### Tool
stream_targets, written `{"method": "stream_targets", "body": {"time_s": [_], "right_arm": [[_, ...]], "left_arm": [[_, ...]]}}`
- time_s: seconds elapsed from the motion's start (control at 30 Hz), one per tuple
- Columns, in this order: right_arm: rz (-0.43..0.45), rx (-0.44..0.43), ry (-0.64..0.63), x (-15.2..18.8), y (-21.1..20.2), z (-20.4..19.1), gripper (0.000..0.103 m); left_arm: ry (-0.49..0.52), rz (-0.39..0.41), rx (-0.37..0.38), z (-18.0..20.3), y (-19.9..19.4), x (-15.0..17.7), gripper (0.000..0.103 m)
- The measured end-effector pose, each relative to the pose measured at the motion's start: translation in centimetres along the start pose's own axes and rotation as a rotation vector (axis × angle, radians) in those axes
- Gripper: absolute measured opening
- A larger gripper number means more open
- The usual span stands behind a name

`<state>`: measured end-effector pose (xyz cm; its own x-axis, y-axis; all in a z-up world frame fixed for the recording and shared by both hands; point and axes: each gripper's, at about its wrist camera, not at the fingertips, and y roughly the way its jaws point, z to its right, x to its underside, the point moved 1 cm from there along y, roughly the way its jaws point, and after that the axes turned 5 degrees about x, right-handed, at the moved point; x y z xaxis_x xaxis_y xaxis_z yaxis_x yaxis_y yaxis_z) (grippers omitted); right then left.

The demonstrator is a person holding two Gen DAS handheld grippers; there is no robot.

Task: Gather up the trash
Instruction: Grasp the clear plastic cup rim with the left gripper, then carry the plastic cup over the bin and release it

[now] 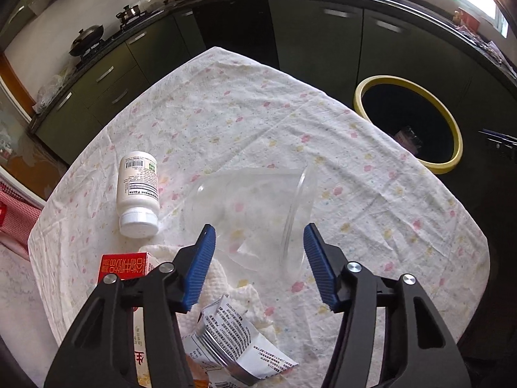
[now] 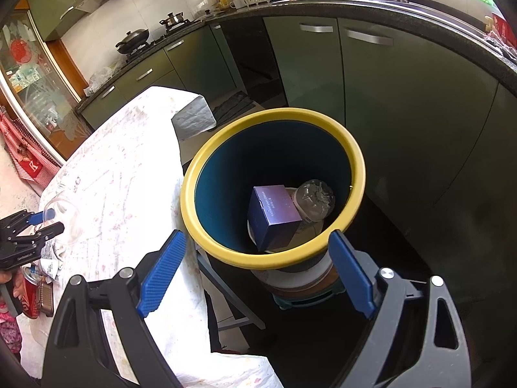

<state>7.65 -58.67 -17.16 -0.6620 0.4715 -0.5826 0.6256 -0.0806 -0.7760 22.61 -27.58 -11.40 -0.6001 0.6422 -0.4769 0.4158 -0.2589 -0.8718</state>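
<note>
While the left gripper (image 1: 258,245) pointed down at the table, its blue pads (image 1: 200,265) stood partly apart on either side of a clear plastic cup (image 1: 255,213) lying on its side – whether they pressed on it could not be told. Just left of the cup lay a white pill bottle (image 1: 139,194), cap toward the near edge. Nearer still sat a crumpled paper towel (image 1: 232,294), a torn printed packet (image 1: 239,339) and a red carton (image 1: 124,266), all on the flowered tablecloth (image 1: 258,113). Beyond the table's right edge stood the yellow-rimmed bin (image 1: 452,158).

The right gripper (image 2: 258,268) hung over that bin (image 2: 194,213) with its jaws wide and nothing between them – inside lay a purple box (image 2: 274,216) and a crushed clear bottle (image 2: 315,200). Far behind ran dark green cabinets (image 2: 310,71).
</note>
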Motion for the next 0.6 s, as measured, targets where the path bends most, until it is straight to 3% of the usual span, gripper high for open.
{"method": "stream_targets", "body": {"time_s": [0.07, 0.2, 0.27, 0.3, 0.6], "right_arm": [[0.001, -0.008, 0.005, 0.0, 0.1, 0.1, 0.085], [0.001, -0.019, 0.014, 0.2, 0.3, 0.3, 0.086], [-0.001, -0.023, 0.015, 0.2, 0.3, 0.3, 0.086], [-0.001, -0.024, 0.016, 0.3, 0.4, 0.4, 0.086], [0.014, -0.025, 0.018, 0.3, -0.3, 0.7, 0.086]], "left_arm": [[-0.001, -0.009, -0.018, -0.3, 0.4, -0.1, 0.041], [-0.01, -0.013, -0.013, -0.9, 0.5, -0.3, 0.028], [0.003, -0.003, -0.012, -0.9, 0.3, -0.4, 0.011], [0.009, 0.003, -0.01, -0.8, 0.2, -0.5, 0.008], [0.064, 0.086, 0.063, 0.7, -2.9, -1.4, 0.006]]}}
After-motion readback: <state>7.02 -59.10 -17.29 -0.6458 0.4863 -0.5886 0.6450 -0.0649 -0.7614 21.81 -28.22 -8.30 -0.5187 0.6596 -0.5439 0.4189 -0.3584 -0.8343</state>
